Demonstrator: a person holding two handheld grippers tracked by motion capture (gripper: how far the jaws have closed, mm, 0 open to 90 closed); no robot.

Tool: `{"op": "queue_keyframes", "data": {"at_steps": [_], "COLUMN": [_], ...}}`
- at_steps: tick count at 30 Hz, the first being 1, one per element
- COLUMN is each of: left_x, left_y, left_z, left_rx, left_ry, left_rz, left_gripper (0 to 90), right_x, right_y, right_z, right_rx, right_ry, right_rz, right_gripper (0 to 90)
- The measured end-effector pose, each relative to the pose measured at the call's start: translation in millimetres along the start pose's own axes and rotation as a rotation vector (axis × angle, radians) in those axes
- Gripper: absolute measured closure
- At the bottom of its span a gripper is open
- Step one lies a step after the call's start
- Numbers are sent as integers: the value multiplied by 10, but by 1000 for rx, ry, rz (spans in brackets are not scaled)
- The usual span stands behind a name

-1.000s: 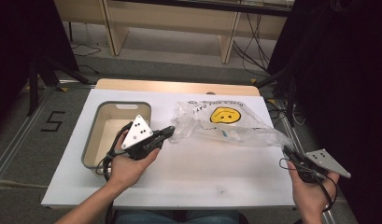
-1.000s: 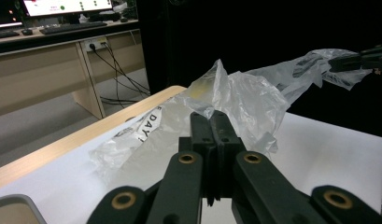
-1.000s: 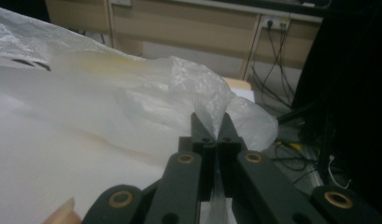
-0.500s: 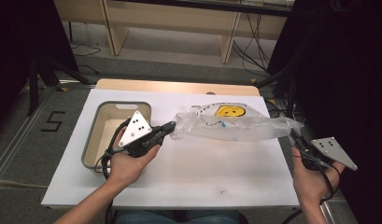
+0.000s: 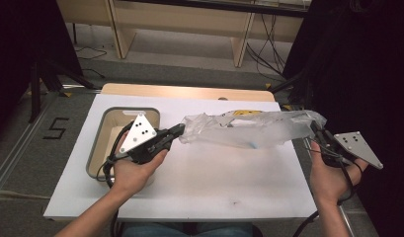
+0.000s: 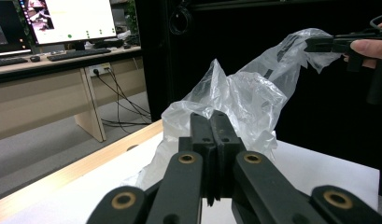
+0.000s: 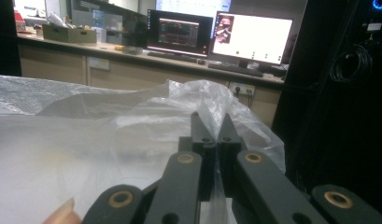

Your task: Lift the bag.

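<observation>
A clear plastic bag (image 5: pixel 249 129) with a yellow print hangs stretched above the white table (image 5: pixel 199 182) between my two grippers. My left gripper (image 5: pixel 179 131) is shut on the bag's left end, just right of the tray. My right gripper (image 5: pixel 315 127) is shut on the bag's right end, raised beyond the table's right edge. In the left gripper view the crumpled bag (image 6: pixel 235 100) rises from my closed jaws toward the other gripper (image 6: pixel 338 44) at the upper right. In the right gripper view the bag (image 7: pixel 86 140) spreads leftward from my closed jaws.
A beige tray (image 5: pixel 108 136) sits at the table's left side, under my left hand. A wooden edge (image 5: pixel 189 92) runs along the table's far side. Desks with monitors (image 7: pixel 251 37) and cables stand beyond.
My right gripper has risen and drawn the bag's right end up off the table. The bag went from lying crumpled flat to stretched taut in the air. The left gripper has stayed put.
</observation>
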State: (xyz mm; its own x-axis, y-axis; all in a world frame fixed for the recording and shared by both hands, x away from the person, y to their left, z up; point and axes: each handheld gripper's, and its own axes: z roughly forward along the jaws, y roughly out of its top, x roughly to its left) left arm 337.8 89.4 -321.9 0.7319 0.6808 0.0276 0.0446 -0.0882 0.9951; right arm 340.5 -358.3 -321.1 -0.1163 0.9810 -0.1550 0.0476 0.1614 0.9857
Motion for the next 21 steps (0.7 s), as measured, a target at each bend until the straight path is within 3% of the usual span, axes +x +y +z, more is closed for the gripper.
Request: {"op": "queue_keyframes", "data": {"at_steps": [12,21], "left_x": [37,-12], "left_y": [11,122], "left_z": [-2,-37], "left_rx": [-13,-62], "left_ry": [9,-8], "left_rz": [-9,-6], "left_gripper": [896,897], "right_x": [21,39], "right_y": [0,0], "right_z": [45,56], "right_rx": [4,4], "right_ry": [6,10], "right_rz": [8,7], "right_gripper": [900,900]}}
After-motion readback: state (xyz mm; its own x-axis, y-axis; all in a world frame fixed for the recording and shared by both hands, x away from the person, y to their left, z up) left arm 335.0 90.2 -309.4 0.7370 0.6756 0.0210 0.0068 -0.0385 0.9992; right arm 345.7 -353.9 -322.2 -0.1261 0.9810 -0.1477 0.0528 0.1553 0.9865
